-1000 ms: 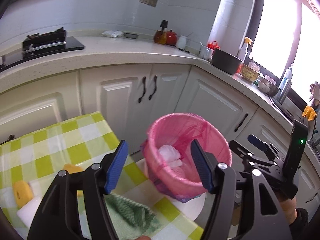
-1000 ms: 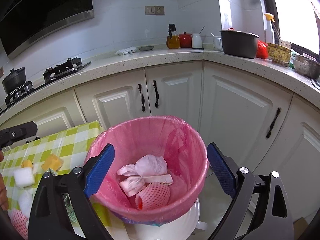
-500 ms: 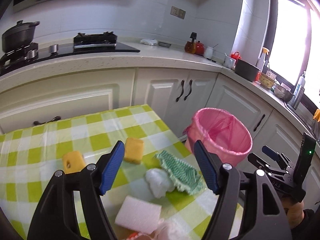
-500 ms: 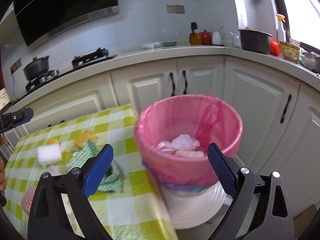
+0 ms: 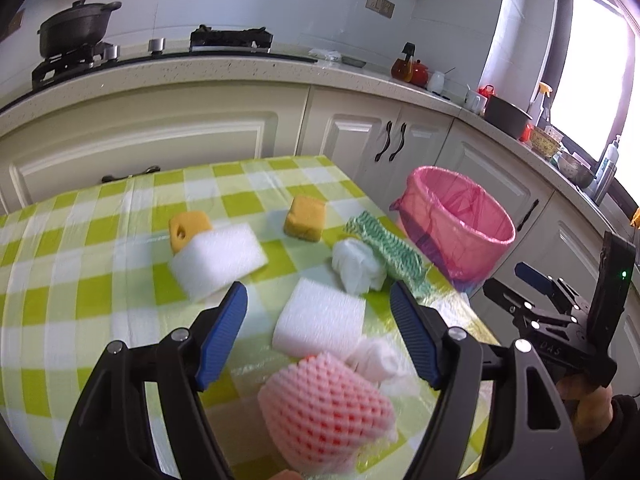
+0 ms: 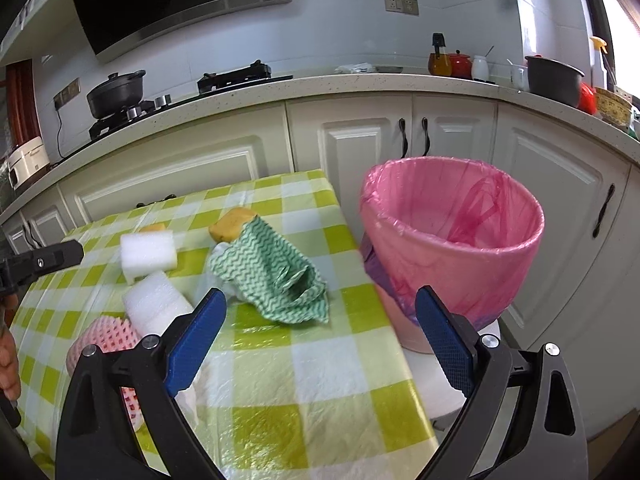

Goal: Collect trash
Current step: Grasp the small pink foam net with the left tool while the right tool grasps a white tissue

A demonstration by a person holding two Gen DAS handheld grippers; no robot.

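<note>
A table with a green and white checked cloth (image 5: 100,248) has trash lying on it. There are two yellow sponge blocks (image 5: 305,218), and one of them has a hole in its side (image 5: 187,229). There are two white foam blocks (image 5: 218,258), one near the back and one closer to the front (image 5: 320,322). One pink foam fruit net (image 5: 326,404) lies closest, right next to one small white crumpled wad (image 5: 376,358). One crumpled white paper ball (image 5: 356,266) touches one green and white zigzag cloth (image 6: 272,276).

One round bin with a pink plastic bag liner (image 6: 452,240) stands just past the right edge of the table.

The left gripper (image 5: 320,336) has its blue jaws opening over the front foam block and the pink net, with nothing pinched. The right gripper (image 6: 320,344) has its blue jaws spread wide and empty, above the cloth near the bin.
</note>
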